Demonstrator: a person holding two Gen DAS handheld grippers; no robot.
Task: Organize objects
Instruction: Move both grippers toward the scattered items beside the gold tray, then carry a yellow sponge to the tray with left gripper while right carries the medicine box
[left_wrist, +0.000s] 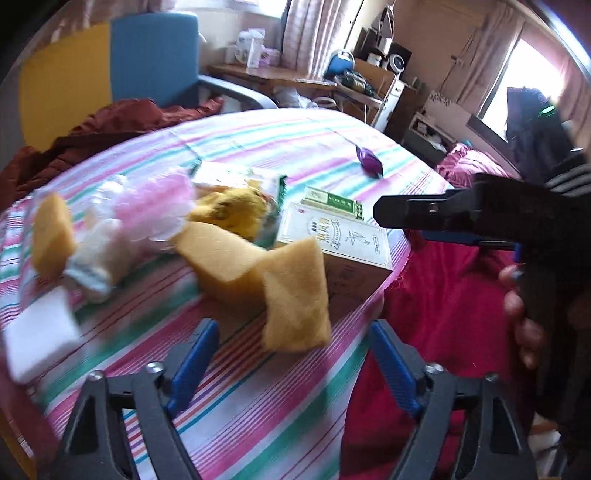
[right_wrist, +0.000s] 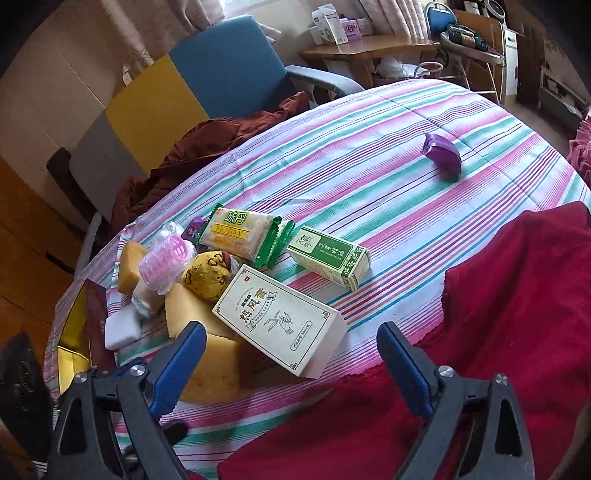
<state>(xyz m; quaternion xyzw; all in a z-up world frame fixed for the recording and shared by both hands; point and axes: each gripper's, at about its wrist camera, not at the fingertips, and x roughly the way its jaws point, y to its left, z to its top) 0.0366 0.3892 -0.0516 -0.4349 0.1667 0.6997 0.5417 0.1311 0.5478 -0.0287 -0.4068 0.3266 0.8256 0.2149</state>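
A pile lies on the striped tablecloth (right_wrist: 369, 177): a white printed box (right_wrist: 280, 325), a green-and-white box (right_wrist: 328, 258), a snack packet (right_wrist: 240, 236), a pink roller (right_wrist: 166, 258), a brown-spotted yellow lump (right_wrist: 207, 277), yellow sponges (right_wrist: 210, 369) and a white block (right_wrist: 122, 328). My right gripper (right_wrist: 291, 354) is open just short of the white box, touching nothing. In the blurred left wrist view my left gripper (left_wrist: 295, 365) is open, its pads clear of a yellow sponge (left_wrist: 295, 295) right ahead. The right gripper (left_wrist: 380, 212) reaches in there from the right.
A purple pouch (right_wrist: 441, 153) lies alone at the far side of the table. Red cloth (right_wrist: 517, 332) covers the near right edge. A blue and yellow chair (right_wrist: 221, 70) with brown fabric stands behind the table. A gold and maroon box (right_wrist: 81, 321) sits at the left edge.
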